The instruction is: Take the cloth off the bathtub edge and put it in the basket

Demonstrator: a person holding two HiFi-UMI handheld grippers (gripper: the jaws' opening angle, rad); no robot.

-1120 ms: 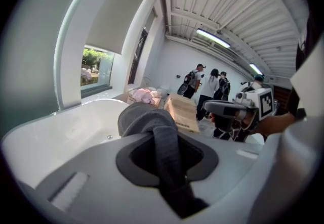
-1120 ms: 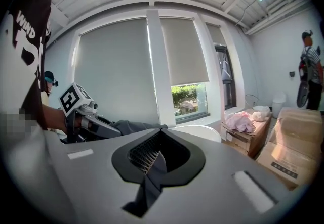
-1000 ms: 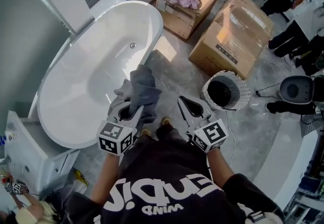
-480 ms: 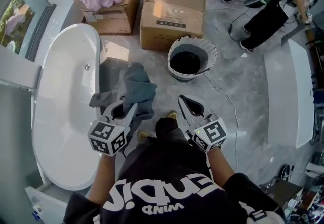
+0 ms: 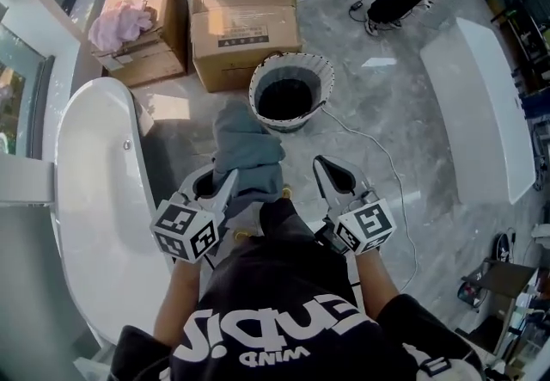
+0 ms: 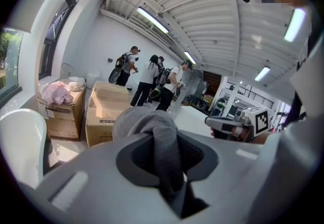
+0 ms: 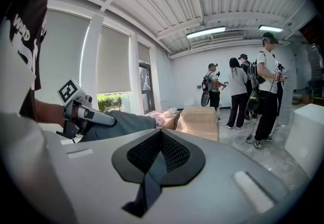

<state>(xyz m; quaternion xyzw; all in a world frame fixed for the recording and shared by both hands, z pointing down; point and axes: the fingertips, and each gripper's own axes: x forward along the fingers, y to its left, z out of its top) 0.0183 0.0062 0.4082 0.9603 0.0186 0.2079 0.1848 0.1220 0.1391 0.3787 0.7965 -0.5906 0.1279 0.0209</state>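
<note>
Clearly, the left gripper (image 5: 220, 184) was clenched on the grey cloth (image 5: 247, 154): in the left gripper view a twisted fold of the fabric ran down between the two jaws, which pressed on it from both sides, while the rest bunched up in a rounded heap over their tips. From the head view the cloth hung in the air in front of the person, apart from the white bathtub (image 5: 93, 199) at the left, and its far end lay just short of the basket (image 5: 320, 78). That basket, round with a white slatted wall and a dark inside, stood on the grey marbled floor (image 5: 404, 164) near two cardboard boxes (image 5: 245, 9), one of them bearing a pink bundle (image 5: 120, 22). A thin white cable (image 5: 378, 156) trailed across the floor from the basket's side. The right gripper (image 7: 161, 139) was held beside the left one, apart from the cloth, its jaws closed tip to tip with nothing between them. Several people (image 7: 240, 91) stood at the far end of the room beyond the boxes.
</note>
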